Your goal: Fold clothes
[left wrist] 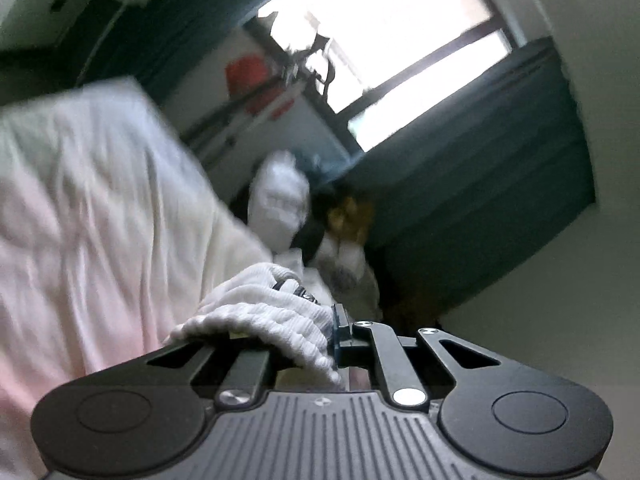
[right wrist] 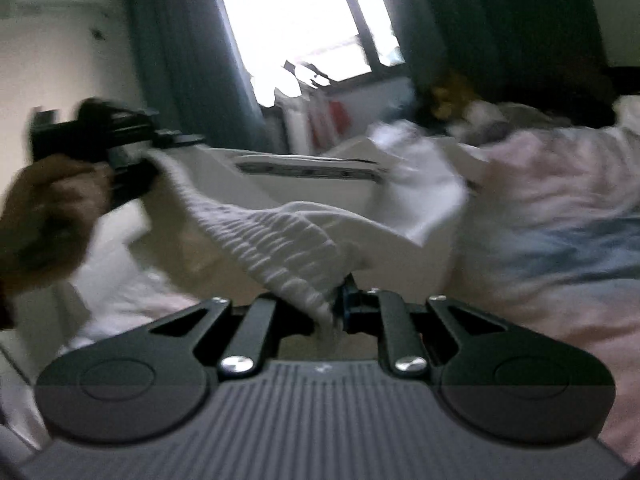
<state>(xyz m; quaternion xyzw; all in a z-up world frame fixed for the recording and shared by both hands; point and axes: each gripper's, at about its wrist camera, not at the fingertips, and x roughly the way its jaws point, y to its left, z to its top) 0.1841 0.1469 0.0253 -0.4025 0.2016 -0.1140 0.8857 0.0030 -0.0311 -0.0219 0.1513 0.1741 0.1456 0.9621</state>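
1. The right hand-held gripper (right wrist: 340,312) is clenched on one end of a white ribbed cloth (right wrist: 272,236).
2. In the right wrist view the cloth stretches up and to the left, in the air above the bed (right wrist: 560,200), to the left hand-held gripper (right wrist: 136,160).
3. That gripper is held by a bare hand (right wrist: 52,216), and the cloth's far end is pinched in it.
4. In the left wrist view the left hand-held gripper (left wrist: 336,344) is closed on the bunched ribbed cloth (left wrist: 264,316).
5. A pale pink blanket (left wrist: 100,220) lies at the left of that view.
6. A bright window (right wrist: 288,20) with dark curtains (right wrist: 180,60) stands behind.
7. Both views are blurred.
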